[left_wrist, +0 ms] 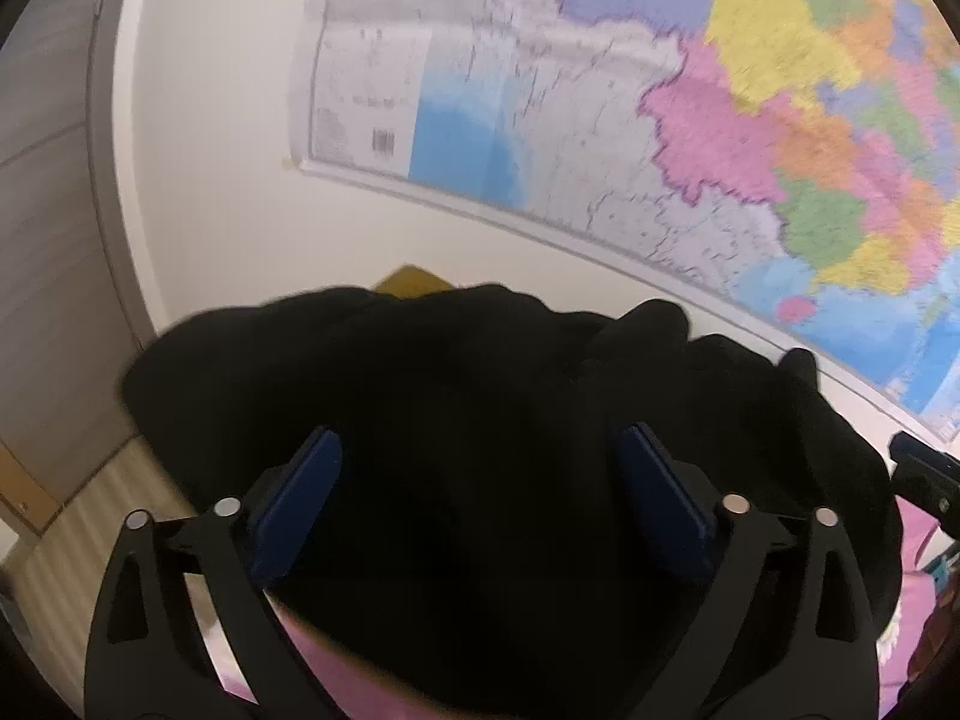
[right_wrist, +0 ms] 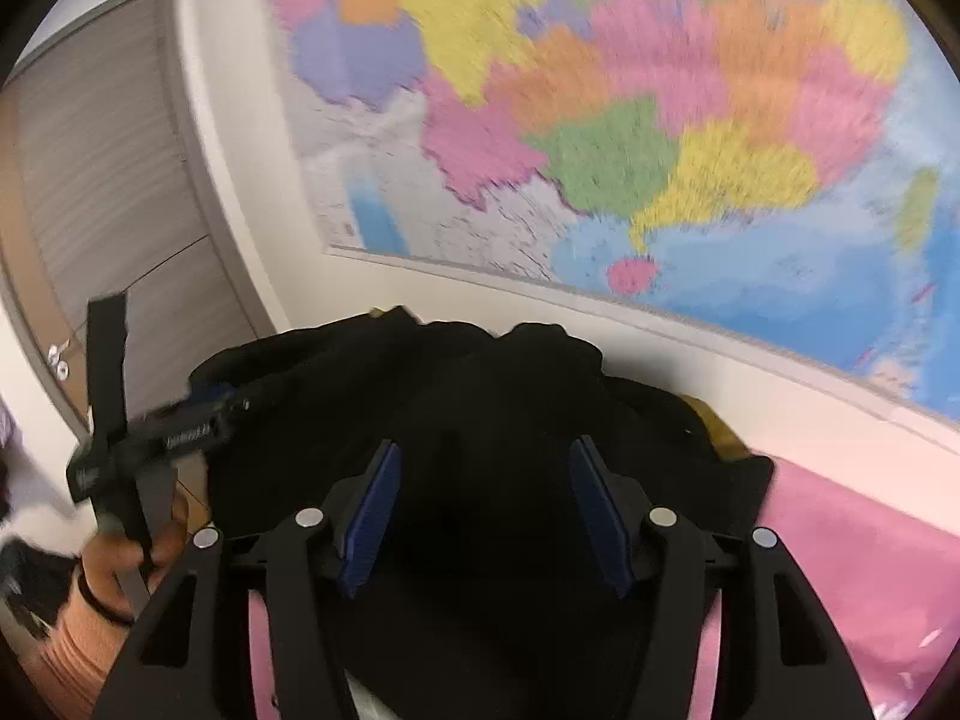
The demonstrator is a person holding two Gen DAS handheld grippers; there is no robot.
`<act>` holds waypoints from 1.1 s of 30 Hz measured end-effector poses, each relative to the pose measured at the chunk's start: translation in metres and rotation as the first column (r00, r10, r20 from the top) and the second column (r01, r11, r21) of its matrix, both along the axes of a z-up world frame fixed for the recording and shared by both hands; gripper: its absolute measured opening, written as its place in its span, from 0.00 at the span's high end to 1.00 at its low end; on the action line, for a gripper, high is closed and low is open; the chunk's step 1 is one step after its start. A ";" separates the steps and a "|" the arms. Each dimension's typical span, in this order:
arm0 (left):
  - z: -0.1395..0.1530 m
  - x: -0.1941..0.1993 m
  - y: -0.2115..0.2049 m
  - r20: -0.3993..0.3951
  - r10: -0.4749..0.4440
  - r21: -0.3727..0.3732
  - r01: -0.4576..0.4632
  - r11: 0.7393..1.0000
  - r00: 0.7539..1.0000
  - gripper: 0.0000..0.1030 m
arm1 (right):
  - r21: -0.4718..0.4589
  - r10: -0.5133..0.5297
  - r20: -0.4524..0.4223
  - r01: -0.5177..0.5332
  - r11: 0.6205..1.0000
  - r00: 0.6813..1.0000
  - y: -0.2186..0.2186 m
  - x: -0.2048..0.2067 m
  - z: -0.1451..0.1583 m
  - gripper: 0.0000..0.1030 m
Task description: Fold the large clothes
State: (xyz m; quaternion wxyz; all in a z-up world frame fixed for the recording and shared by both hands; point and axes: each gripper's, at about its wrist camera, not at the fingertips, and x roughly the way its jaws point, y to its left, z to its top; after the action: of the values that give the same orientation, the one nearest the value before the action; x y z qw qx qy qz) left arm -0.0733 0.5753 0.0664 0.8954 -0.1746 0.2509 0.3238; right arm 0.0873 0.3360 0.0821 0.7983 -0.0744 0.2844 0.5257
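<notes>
We see a black garment (left_wrist: pixel 492 420) bunched in a mound on a pink sheet (right_wrist: pixel 840 570), close under a white wall (left_wrist: pixel 210 180) that carries a big colored map (left_wrist: pixel 720 120).

From the left wrist view, our left gripper (left_wrist: pixel 480 468) has its jaws spread wide, and the garment fills the whole gap between the blue pads (left_wrist: pixel 300 498) and runs on beyond them. We cannot tell whether the pads touch the cloth or hang just above it; nothing is pinched.

From the right wrist view, our right gripper (right_wrist: pixel 483 504) is also spread apart, a little less wide, with the garment lying between and ahead of its pads (right_wrist: pixel 372 516). It grips nothing.

In that same view the left gripper shows at the left edge, blurred, its tip at the garment's left rim, with the left hand (right_wrist: pixel 126 558) around its handle. A grey door (right_wrist: pixel 120 180) stands behind it.

A bit of yellow-brown stuff (right_wrist: pixel 723 432) peeks out past the garment's far side.
</notes>
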 end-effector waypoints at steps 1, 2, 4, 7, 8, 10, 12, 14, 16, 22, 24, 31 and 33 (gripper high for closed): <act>0.002 -0.007 -0.007 0.002 -0.010 0.019 0.010 1.000 1.000 0.05 | 0.008 0.016 0.020 -0.017 1.000 1.000 -0.006 -0.010 -0.002 0.43; 0.003 -0.013 -0.013 0.004 -0.016 0.030 0.015 0.999 1.000 0.05 | 0.018 0.023 0.047 -0.024 1.000 0.999 -0.010 -0.019 -0.005 0.43; 0.002 -0.025 -0.030 0.004 -0.035 0.050 0.035 0.998 0.999 0.05 | 0.007 0.018 0.088 -0.019 1.000 0.996 -0.018 -0.032 -0.014 0.40; -0.006 -0.033 -0.051 -0.027 -0.061 0.064 0.063 0.996 0.998 0.05 | -0.070 0.024 0.102 -0.017 0.997 0.994 -0.010 -0.037 -0.036 0.36; -0.010 -0.035 -0.056 -0.037 -0.061 0.066 0.064 0.996 0.997 0.05 | -0.088 0.018 0.127 -0.007 0.996 0.992 -0.003 -0.040 -0.041 0.36; -0.017 -0.042 -0.067 -0.044 -0.058 0.066 0.061 0.996 0.997 0.05 | -0.081 0.012 0.144 -0.001 0.997 0.989 -0.007 -0.044 -0.043 0.32; -0.022 -0.051 -0.075 -0.035 -0.048 0.047 0.049 0.998 0.998 0.05 | -0.054 0.007 0.142 0.001 0.999 0.990 -0.015 -0.050 -0.040 0.26; -0.027 -0.059 -0.083 -0.028 -0.049 0.014 0.050 0.999 0.998 0.05 | -0.025 0.009 0.138 -0.005 1.000 0.990 -0.025 -0.057 -0.037 0.22; -0.030 -0.064 -0.093 -0.041 -0.037 0.019 0.038 0.999 0.998 0.05 | -0.001 0.015 0.140 -0.015 1.000 0.990 -0.034 -0.066 -0.035 0.15; -0.031 -0.078 -0.125 -0.058 -0.026 0.051 0.029 0.998 0.998 0.05 | 0.029 0.034 0.131 -0.039 0.999 0.991 -0.061 -0.101 -0.039 0.06; -0.031 -0.081 -0.133 -0.060 -0.016 0.055 0.020 0.998 0.998 0.05 | 0.018 0.037 0.140 -0.040 0.999 0.990 -0.066 -0.112 -0.043 0.06; -0.035 -0.089 -0.160 -0.081 -0.009 0.060 0.014 0.998 0.997 0.05 | -0.013 0.018 0.119 -0.016 1.000 0.993 -0.080 -0.128 -0.057 0.06; -0.036 -0.090 -0.167 -0.087 -0.010 0.067 0.016 0.998 0.996 0.05 | -0.006 0.008 0.115 -0.007 1.000 0.993 -0.085 -0.131 -0.059 0.06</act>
State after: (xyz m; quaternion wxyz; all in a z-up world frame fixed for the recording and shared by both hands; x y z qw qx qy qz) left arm -0.1636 0.4084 0.0302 0.8912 -0.1285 0.2795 0.3334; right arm -0.0436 0.2508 0.0227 0.8111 -0.1079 0.2392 0.5227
